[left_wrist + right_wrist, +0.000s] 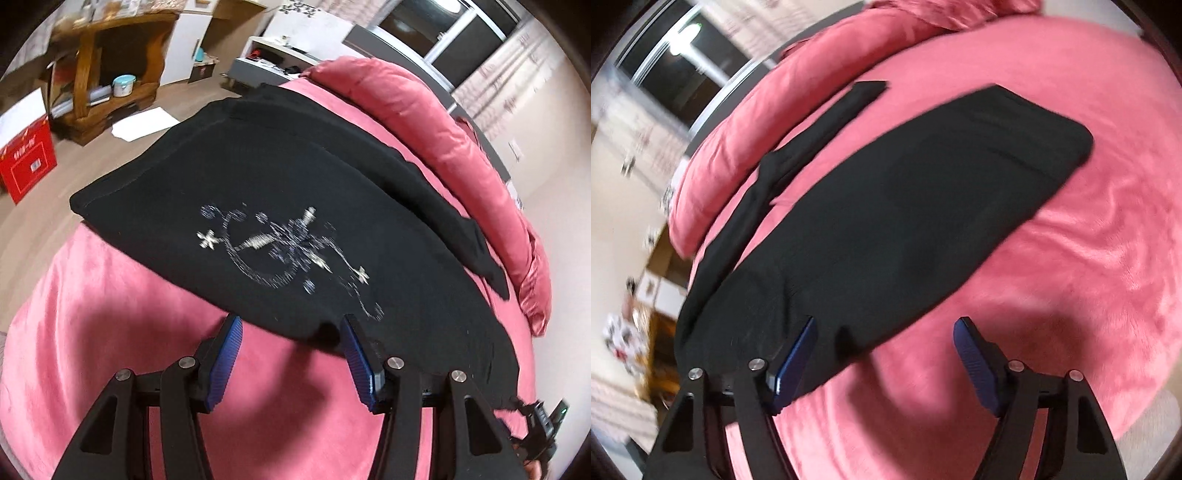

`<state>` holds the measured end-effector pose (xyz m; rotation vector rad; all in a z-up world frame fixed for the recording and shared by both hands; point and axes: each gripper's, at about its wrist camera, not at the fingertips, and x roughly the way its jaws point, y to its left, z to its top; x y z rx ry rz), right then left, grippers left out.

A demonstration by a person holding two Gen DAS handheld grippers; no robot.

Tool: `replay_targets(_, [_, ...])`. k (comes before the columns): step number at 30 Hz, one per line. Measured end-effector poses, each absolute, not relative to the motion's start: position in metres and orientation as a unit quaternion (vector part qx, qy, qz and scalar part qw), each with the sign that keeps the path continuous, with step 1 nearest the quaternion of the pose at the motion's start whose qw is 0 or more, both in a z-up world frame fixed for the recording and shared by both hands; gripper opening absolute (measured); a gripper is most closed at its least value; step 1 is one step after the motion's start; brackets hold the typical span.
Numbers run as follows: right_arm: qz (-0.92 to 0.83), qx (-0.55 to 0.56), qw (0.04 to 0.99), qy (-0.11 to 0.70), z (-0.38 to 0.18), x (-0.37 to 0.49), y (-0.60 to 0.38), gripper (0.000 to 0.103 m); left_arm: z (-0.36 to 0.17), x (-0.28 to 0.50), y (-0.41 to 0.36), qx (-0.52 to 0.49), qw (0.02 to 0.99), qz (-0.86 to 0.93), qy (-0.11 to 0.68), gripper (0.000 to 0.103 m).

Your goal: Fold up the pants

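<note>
Black pants lie flat on a pink bed, with a silver embroidered pattern on the near part. One leg lies on top; a narrower strip of the other leg shows beyond it. My left gripper is open, its fingers just above the near edge of the pants. In the right wrist view the pants stretch away over the bed, with the thin leg strip at left. My right gripper is open over the near edge, holding nothing.
A rolled pink quilt lies along the far side of the bed; it also shows in the right wrist view. A red box, a wooden stand and white paper are on the floor beyond.
</note>
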<state>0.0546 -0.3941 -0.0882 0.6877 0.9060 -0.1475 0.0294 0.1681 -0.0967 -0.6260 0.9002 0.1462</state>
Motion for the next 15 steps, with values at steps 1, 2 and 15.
replay_targets(1, [-0.070, 0.341, 0.835, 0.426, -0.093, 0.056, -0.401, 0.066, -0.100, 0.031, 0.173, -0.306, 0.848, 0.072, 0.428, 0.056])
replay_targets(2, [-0.067, 0.355, 0.832, 0.421, -0.096, 0.059, -0.407, 0.065, -0.103, 0.032, 0.178, -0.318, 0.846, 0.072, 0.423, 0.056])
replay_targets(15, [-0.002, 0.435, 0.831, 0.346, -0.130, 0.075, -0.447, 0.033, -0.131, 0.036, 0.235, -0.467, 0.811, 0.034, 0.351, 0.056])
